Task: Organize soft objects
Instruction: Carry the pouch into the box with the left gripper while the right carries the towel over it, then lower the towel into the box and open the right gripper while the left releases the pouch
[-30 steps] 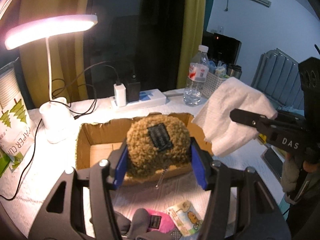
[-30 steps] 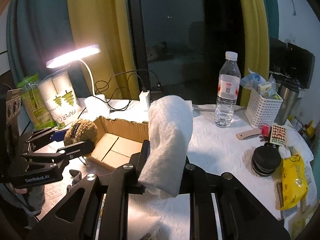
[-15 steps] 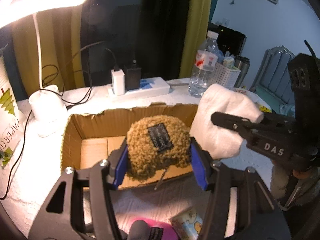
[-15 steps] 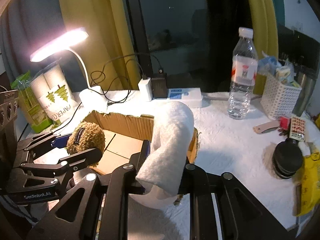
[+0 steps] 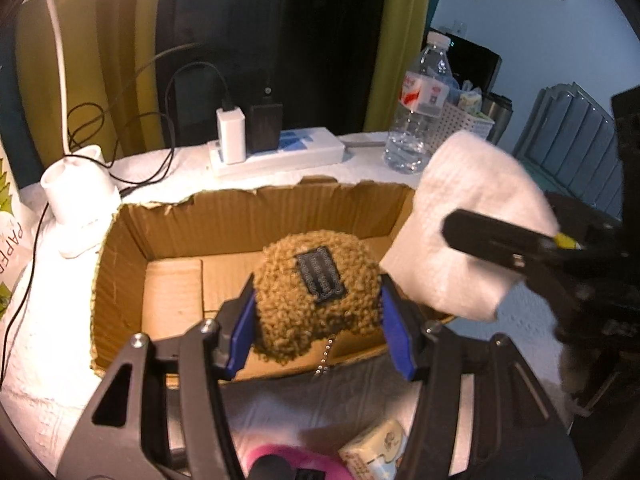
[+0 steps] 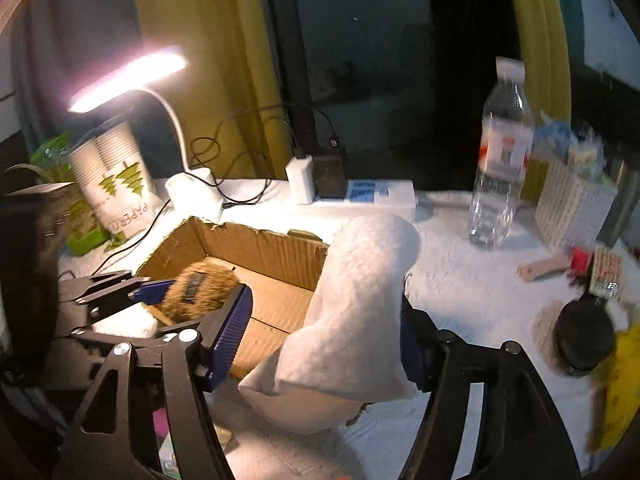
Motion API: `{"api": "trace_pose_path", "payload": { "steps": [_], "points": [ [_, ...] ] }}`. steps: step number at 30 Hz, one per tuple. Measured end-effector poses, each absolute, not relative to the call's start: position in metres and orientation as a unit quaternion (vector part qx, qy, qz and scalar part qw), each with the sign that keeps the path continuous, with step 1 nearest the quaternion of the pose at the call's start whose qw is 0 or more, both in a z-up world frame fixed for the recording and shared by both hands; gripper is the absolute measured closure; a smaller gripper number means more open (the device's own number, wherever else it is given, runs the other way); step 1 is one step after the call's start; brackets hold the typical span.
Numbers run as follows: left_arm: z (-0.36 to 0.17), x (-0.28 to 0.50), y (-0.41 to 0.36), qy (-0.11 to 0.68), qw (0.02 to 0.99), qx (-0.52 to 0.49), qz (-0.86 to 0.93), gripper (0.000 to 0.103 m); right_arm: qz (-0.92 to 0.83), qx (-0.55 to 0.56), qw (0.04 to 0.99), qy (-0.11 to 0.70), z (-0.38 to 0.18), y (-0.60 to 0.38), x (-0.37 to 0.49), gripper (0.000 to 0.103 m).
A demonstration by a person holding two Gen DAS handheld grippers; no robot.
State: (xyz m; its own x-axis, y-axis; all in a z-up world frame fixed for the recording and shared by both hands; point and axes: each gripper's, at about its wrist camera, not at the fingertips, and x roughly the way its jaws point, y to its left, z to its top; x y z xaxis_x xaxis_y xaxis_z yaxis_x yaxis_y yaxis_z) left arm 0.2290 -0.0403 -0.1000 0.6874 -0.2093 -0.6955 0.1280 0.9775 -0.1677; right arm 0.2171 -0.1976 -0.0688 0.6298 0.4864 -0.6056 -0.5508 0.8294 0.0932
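Note:
My left gripper [image 5: 318, 330] is shut on a brown curly plush [image 5: 316, 300] with a dark patch, held over the near part of an open cardboard box [image 5: 248, 216]. The plush [image 6: 196, 292] and box [image 6: 260, 248] also show in the right wrist view. My right gripper [image 6: 324, 332] has its jaws spread wide, with a white folded towel [image 6: 356, 312] between them; the towel leans on the right finger and hangs by the box's right wall. The towel [image 5: 468, 220] also shows at the right of the left wrist view.
A lit desk lamp [image 6: 128, 76], a power strip with chargers [image 5: 276, 148], a water bottle [image 6: 500, 160] and a white basket [image 6: 572, 204] stand behind the box. A paper-cup pack [image 6: 116, 184] is at left. A pink soft item [image 5: 288, 460] and small packet [image 5: 376, 452] lie nearby.
Both grippers have moved forward and down toward the box. The right gripper's jaws have spread apart around the towel. The plush is now over the box interior.

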Motion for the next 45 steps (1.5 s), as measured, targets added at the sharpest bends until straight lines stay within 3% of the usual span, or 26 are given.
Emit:
{"api": "trace_pose_path", "payload": {
  "steps": [8,13,15,17,23,31,45],
  "points": [
    [-0.101,0.228,-0.039,0.389,0.916,-0.051,-0.085,0.046,0.288,-0.019,0.877,0.384,-0.096,-0.194,0.242,0.033],
    [-0.102,0.223,-0.032,0.394,0.913,-0.058,-0.085,0.046,0.277,-0.013,0.883,0.379,-0.102,-0.196,0.242,0.032],
    [-0.101,0.221,-0.03,0.393,0.914,-0.06,-0.085,0.046,0.284,-0.003,0.889,0.36,-0.094,-0.198,0.237,0.02],
    [-0.1,0.219,-0.028,0.39,0.915,-0.063,-0.085,0.046,0.283,-0.009,0.897,0.341,-0.084,-0.197,0.232,0.017],
    [-0.092,0.21,-0.021,0.378,0.919,-0.067,-0.086,0.046,0.265,-0.017,0.91,0.32,-0.066,-0.194,0.23,0.017],
    [-0.089,0.206,-0.017,0.378,0.919,-0.066,-0.083,0.046,0.202,-0.007,0.906,0.371,-0.089,-0.208,0.245,0.017],
    [-0.103,0.235,-0.047,0.429,0.9,-0.04,-0.059,0.043,0.212,0.027,0.902,0.375,-0.098,-0.25,0.24,0.017]
  ]
}}
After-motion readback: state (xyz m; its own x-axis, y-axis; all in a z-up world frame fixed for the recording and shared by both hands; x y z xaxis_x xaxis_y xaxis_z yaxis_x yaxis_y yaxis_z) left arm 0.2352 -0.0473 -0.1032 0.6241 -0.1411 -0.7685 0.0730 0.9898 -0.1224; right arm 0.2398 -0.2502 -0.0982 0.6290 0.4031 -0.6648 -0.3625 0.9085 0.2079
